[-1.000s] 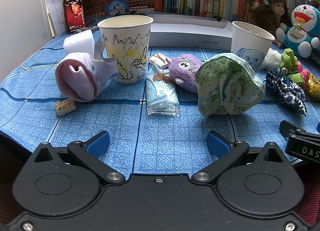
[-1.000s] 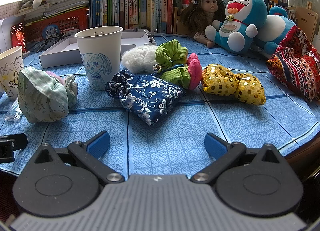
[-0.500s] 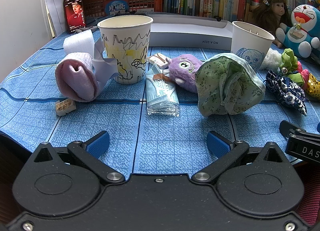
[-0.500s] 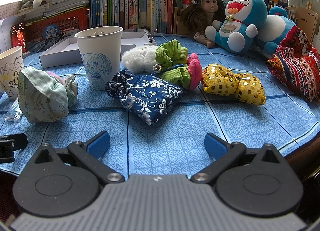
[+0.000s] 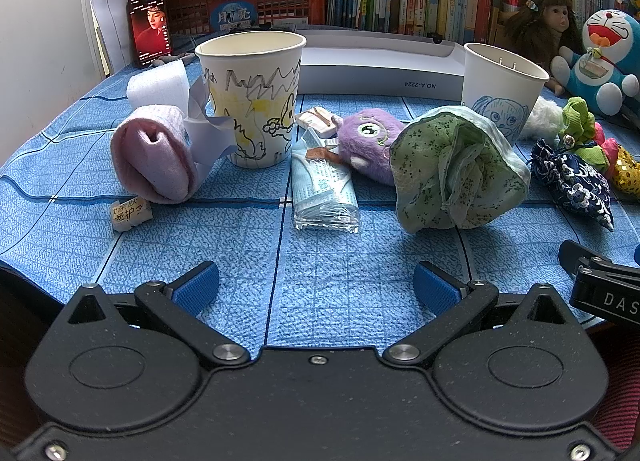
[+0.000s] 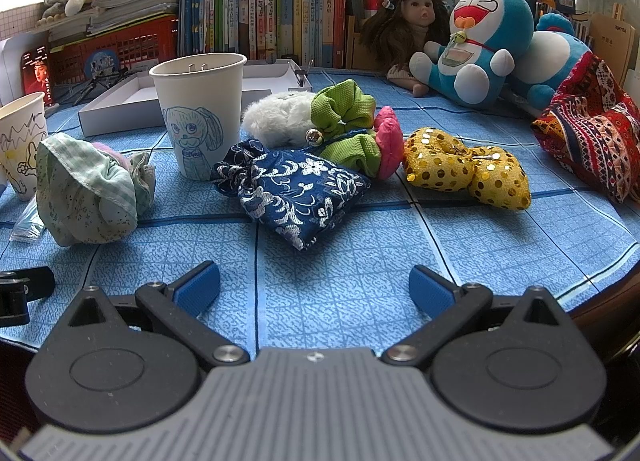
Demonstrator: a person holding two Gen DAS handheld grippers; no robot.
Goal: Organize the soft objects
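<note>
**A:** ok left wrist view first. The left gripper (image 5: 316, 287) sits bottom centre with its blue-padded fingers (image 5: 196, 293) spread wide and nothing between them, low over the blue patterned tablecloth (image 5: 360, 281). Looks parked at the near edge, probably so it can see the whole spread before picking.

**B:** what's in reach?

**A:** Centre right is a crumpled green floral cloth bundle (image 5: 456, 173); a fuzzy purple plush toy (image 5: 370, 141) lies just behind it on its left. Centre, a clear-wrapped pack of pale blue face masks (image 5: 324, 189). Left of middle, a rolled pink towel (image 5: 154, 153) touches the doodled paper cup with yellow scribbles (image 5: 252, 97). The white paper cup with a blue cartoon face (image 5: 502, 101) stands upper right. My guess is the cups are the bins, but nothing is in either as far as I can see.

**B:** and the right wrist view?

**A:** The right gripper (image 6: 314, 287) is bottom centre, also wide open and empty. Straight ahead, mid-frame, a navy floral drawstring pouch (image 6: 296, 193) lies flat. Behind it are a white fluffy pom-pom (image 6: 280, 117) and a green and pink fabric toy with a small bell (image 6: 352, 133). To the right there's a gold sequinned pouch (image 6: 464, 169). The blue-face cup is upper left here.

**B:** so nothing sorted yet?

**A:** seems so. The pouch is the easiest grab for the right one, I'd say.
</note>
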